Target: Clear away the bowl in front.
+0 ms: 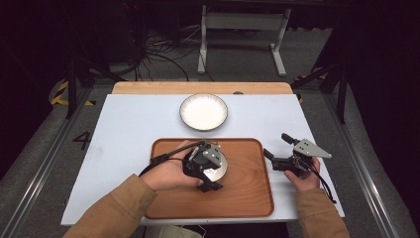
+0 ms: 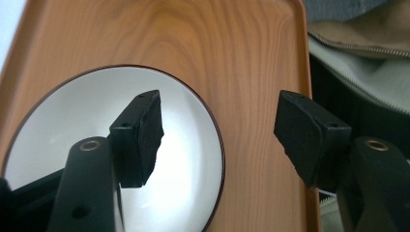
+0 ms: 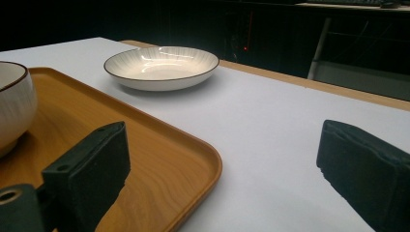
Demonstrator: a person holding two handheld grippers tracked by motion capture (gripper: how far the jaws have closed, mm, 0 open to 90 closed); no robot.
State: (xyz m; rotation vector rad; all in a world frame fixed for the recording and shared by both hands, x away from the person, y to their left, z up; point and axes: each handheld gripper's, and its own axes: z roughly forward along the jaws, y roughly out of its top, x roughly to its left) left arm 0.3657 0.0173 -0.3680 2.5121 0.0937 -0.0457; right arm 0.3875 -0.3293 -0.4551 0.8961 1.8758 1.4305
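2 grippers were in use, both with jaws spread and holding nothing. Left gripper [image 1: 210,171] hung over the bowl [image 2: 96,159] on the wooden tray [image 1: 247,193], 1 jaw above the bowl's inside, the other outside its rim. Right gripper [image 1: 277,148] waited beside the tray's right edge. Plate [image 1: 203,111] sat on the table [image 1: 129,124] beyond the tray. Judged step: seizing the bowl's rim; next move calls for lowering and closing

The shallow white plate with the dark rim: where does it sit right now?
In the high view the plate sits on the white table past the wooden tray's far edge, near the middle, apart from the tray.
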